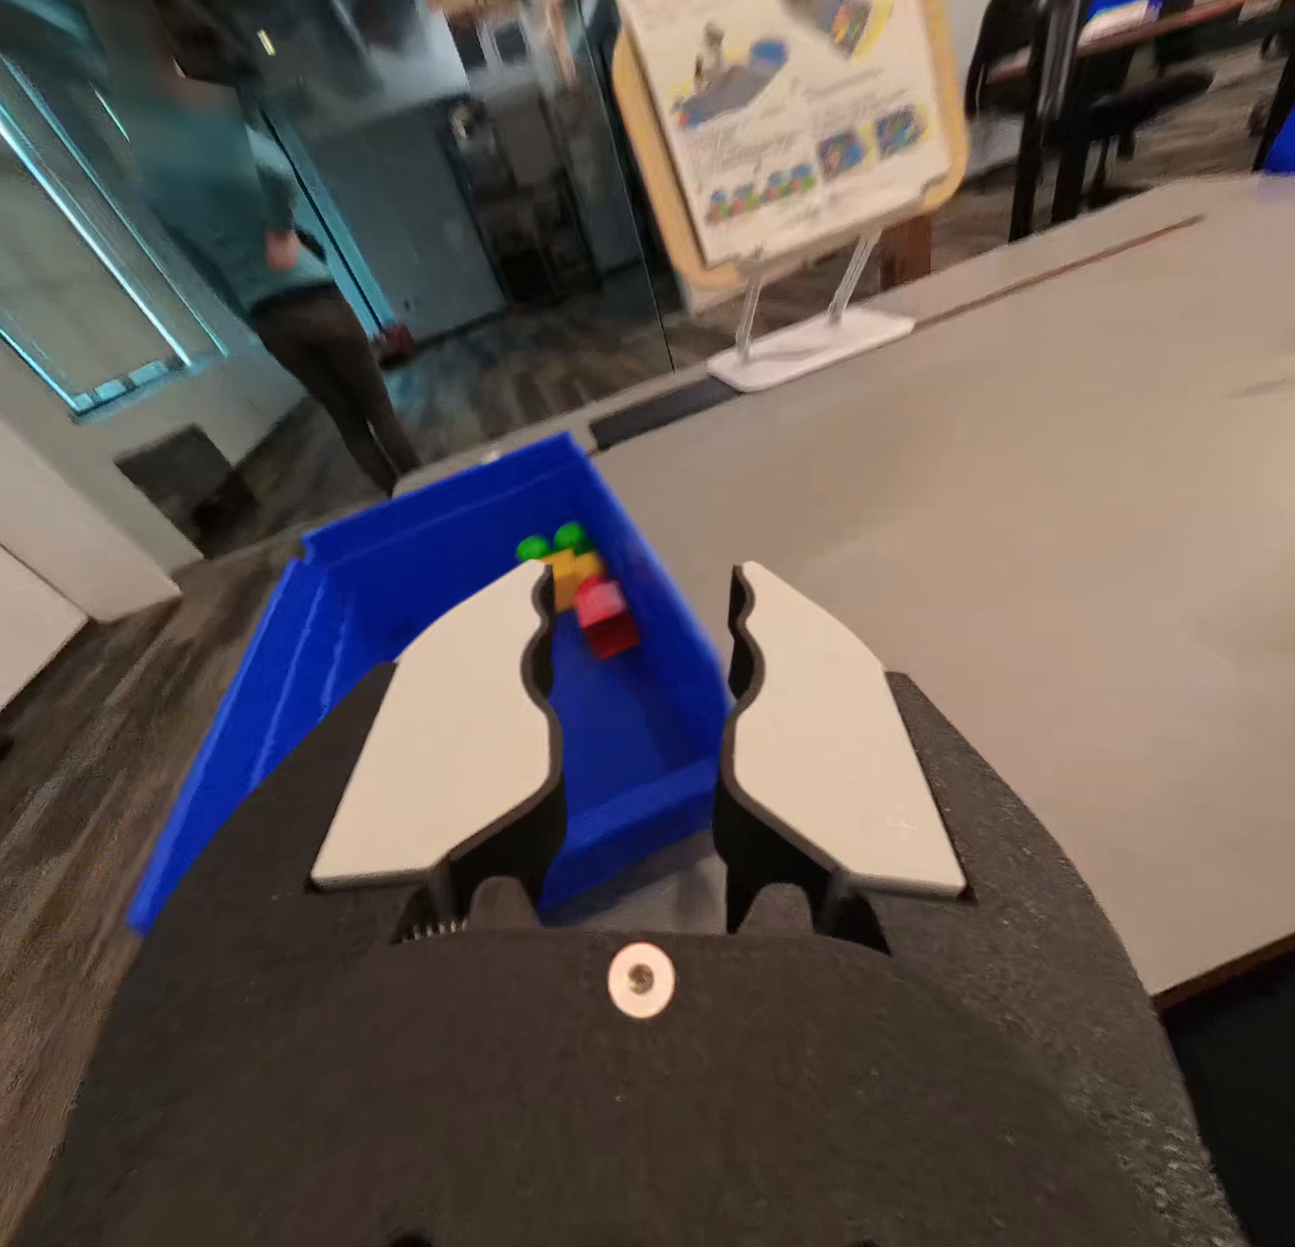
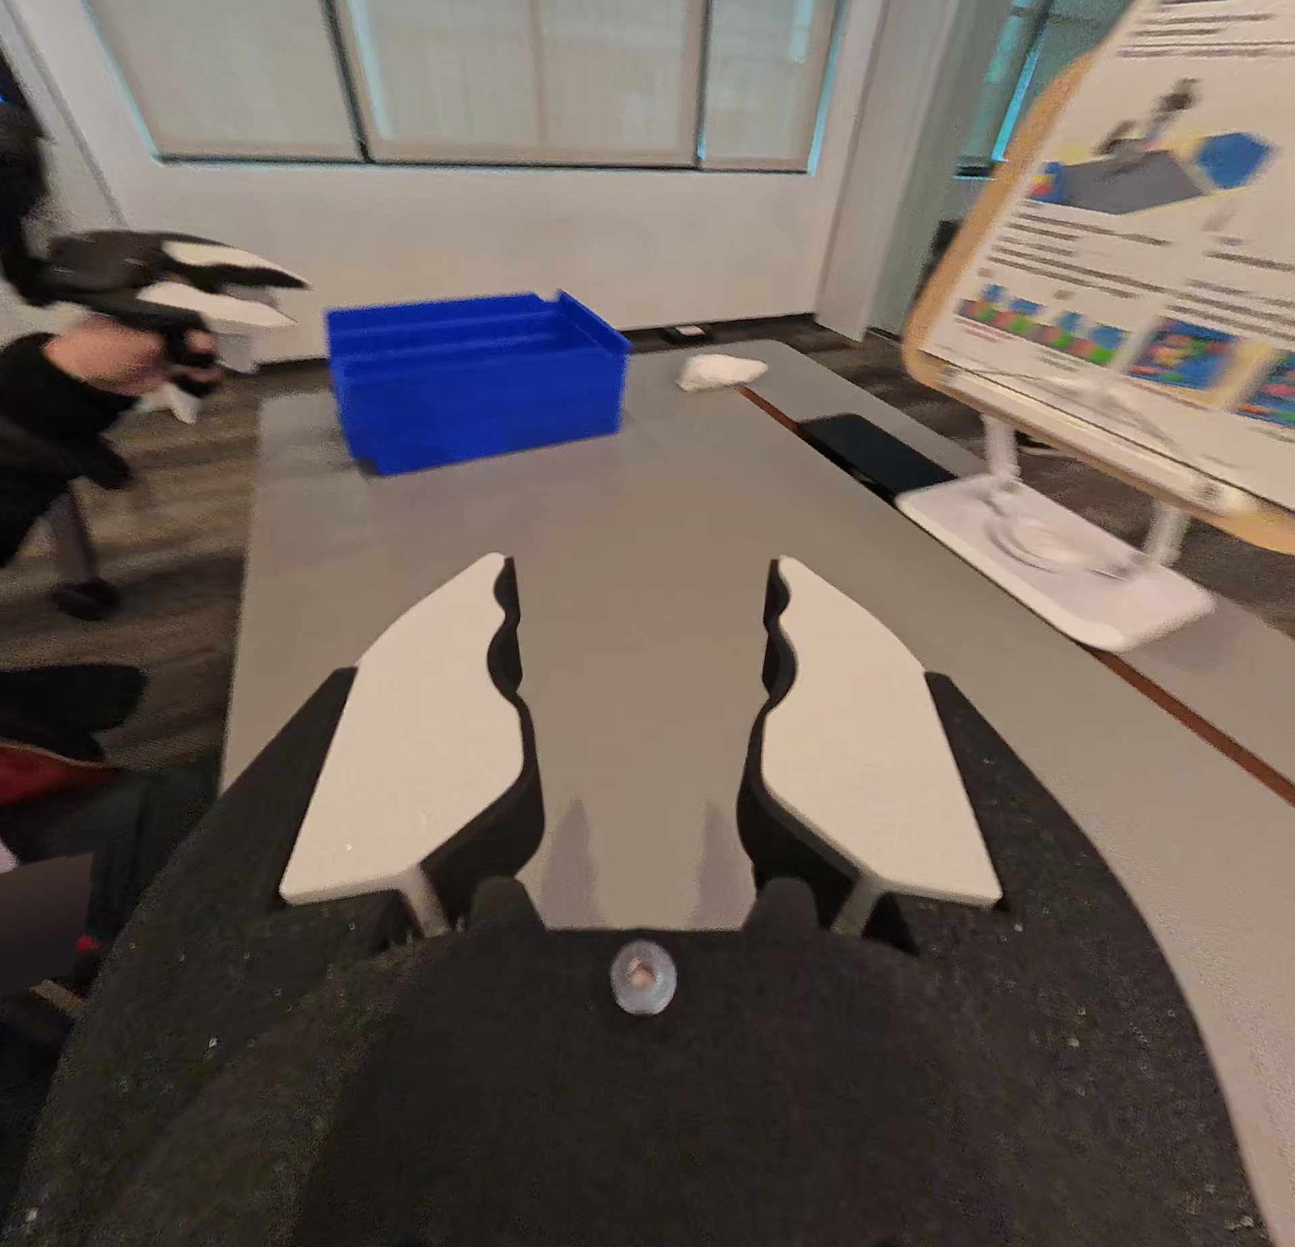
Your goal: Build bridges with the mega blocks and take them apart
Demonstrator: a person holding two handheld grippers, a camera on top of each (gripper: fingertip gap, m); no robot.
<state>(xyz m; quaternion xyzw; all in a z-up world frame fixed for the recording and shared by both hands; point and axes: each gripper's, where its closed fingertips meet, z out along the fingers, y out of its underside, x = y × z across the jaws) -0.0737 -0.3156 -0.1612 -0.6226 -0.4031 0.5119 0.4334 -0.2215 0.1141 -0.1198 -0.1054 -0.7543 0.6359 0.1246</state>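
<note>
At the left end of the grey table (image 2: 631,513) stands a blue bin (image 1: 434,583), and the mega blocks are inside it. I can see a green block (image 1: 553,544) with two round studs, a yellow block (image 1: 574,576) just beside it, and a red block (image 1: 606,621) touching the yellow one. They lie together in the far corner of the bin, against its right wall; the rest of the bin floor that I can see is bare blue. The picture is blurred there, so I cannot tell which way each block points, only that the little row runs from the green one at the back to the red one nearer the front. The bin itself is long, and its long axis runs away from the left gripper (image 1: 638,572).

The left gripper hangs above the near end of the bin, its two pale fingers (image 1: 448,744) spread apart and holding nothing. The right gripper (image 2: 641,565) is over the bare middle of the table, well apart from the bin, and its fingers are also spread wide with nothing between them.

On the right part of the table a board with coloured pictures (image 2: 1156,246) leans on a white stand (image 2: 1093,597). A small white crumpled thing (image 2: 722,371) lies near the far edge.
</note>
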